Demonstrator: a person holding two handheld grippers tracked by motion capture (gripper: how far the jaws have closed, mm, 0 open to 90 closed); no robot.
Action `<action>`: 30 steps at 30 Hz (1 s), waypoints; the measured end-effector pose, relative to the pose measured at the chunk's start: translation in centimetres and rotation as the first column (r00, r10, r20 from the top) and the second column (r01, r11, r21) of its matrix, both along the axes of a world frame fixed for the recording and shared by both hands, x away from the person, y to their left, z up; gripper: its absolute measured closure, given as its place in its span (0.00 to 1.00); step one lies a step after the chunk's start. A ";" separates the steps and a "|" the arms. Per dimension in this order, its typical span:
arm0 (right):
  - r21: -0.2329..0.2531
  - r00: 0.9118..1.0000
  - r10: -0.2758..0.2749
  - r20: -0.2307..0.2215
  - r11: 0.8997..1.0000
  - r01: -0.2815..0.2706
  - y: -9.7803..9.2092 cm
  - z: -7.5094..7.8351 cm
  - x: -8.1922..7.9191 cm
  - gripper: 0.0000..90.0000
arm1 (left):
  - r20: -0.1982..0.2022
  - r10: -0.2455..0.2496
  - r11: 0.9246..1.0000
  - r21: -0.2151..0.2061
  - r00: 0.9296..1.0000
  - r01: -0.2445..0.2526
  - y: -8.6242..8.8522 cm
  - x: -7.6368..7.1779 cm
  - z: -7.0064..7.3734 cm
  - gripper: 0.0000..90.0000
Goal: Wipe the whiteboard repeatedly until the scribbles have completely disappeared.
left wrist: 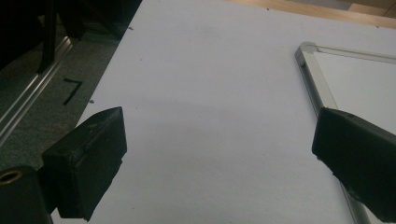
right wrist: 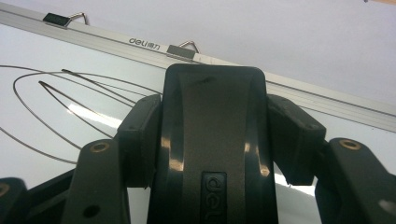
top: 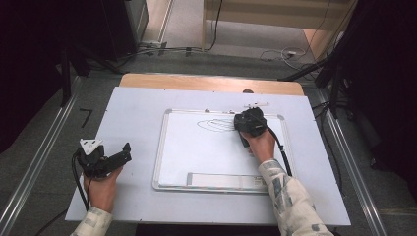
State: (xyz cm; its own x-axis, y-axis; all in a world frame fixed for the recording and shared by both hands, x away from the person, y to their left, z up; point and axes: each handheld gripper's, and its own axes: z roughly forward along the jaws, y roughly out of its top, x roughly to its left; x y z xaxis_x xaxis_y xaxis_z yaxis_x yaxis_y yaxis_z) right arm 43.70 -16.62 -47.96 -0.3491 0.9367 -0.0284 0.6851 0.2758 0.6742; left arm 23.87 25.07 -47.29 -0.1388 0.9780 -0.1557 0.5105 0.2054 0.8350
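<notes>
We see the right gripper stretched out over the far right part of the whiteboard, its jaws clamped on either side of a black eraser, which sits beside the looping pen marks. Our right forearm reaches forward from the near edge, sleeve over the board's near right corner. The left gripper rests on the white table left of the board, its jaws spread wide with nothing between them.
</notes>
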 end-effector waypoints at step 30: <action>-0.012 0.999 0.039 -0.001 0.999 -0.039 4.2 0.0 0.3 0.43 | 0.014 -0.005 1.000 -0.007 1.000 0.005 0.0 -0.2 0.3 0.04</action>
State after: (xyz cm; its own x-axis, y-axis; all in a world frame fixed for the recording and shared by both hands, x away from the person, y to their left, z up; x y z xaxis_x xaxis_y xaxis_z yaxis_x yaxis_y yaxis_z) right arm 43.97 -12.42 -48.01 -0.3855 0.9218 -0.0397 0.6739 0.3107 0.6703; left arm 23.71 25.11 -47.03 -0.1319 0.9776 -0.1641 0.4994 0.2086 0.8409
